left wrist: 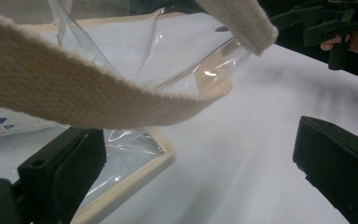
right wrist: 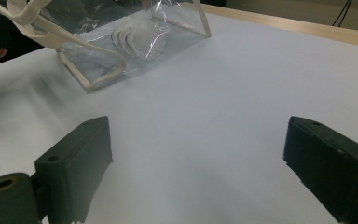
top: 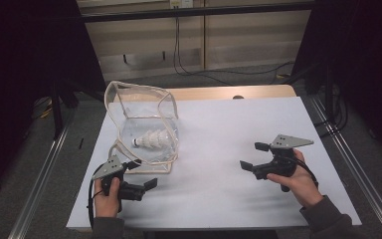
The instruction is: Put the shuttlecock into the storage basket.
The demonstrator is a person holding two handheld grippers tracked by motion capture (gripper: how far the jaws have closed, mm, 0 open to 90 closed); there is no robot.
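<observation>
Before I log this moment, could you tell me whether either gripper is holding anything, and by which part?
Nothing is held. The left gripper is open beside the clear bag, its strap hanging loose above the jaws. The right gripper is open over the table.

My high view looking forward and down over the whole table, my left gripper view close against the clear bag, my right gripper view low, farther back, facing that same clear bag, both sharing it.

Both grippers low over the table, jaws apart.
The left gripper sits near the front edge, spread wide; the right gripper points left, likewise gaping, hand wrapped round its grip.
</observation>
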